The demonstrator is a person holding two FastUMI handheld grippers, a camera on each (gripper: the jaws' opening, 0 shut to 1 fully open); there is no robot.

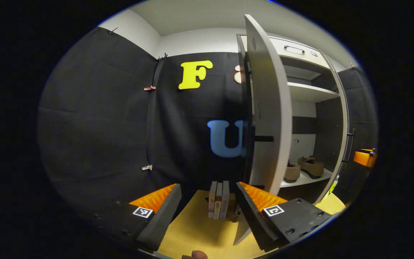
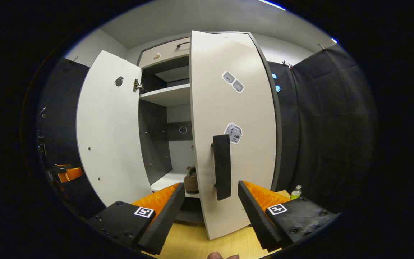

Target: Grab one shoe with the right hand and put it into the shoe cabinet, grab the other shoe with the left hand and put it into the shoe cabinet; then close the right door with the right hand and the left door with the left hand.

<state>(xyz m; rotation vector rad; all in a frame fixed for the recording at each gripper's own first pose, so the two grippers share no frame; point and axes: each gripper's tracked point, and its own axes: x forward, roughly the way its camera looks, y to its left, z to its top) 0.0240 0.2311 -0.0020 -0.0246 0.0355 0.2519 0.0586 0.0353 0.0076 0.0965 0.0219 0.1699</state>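
Two brown shoes (image 1: 311, 167) stand on the lower shelf (image 1: 302, 181) inside the white shoe cabinet. In the left gripper view the left door (image 1: 268, 108) stands open, edge-on, just ahead of my left gripper (image 1: 207, 212), which is open and holds nothing. In the right gripper view the right door (image 2: 243, 108) is partly swung in, and its black handle (image 2: 222, 167) rises in the gap between my open right gripper's (image 2: 208, 208) fingers, touching neither. One shoe (image 2: 191, 180) peeks past that door's edge. The left door (image 2: 110, 136) stands wide open.
Three books (image 1: 218, 199) stand upright on the yellow table (image 1: 192, 230) by the cabinet's left side. A green bottle (image 2: 295, 192) sits at the cabinet's right. A drawer (image 1: 297, 50) tops the cabinet. The other gripper's orange body (image 1: 364, 157) shows far right.
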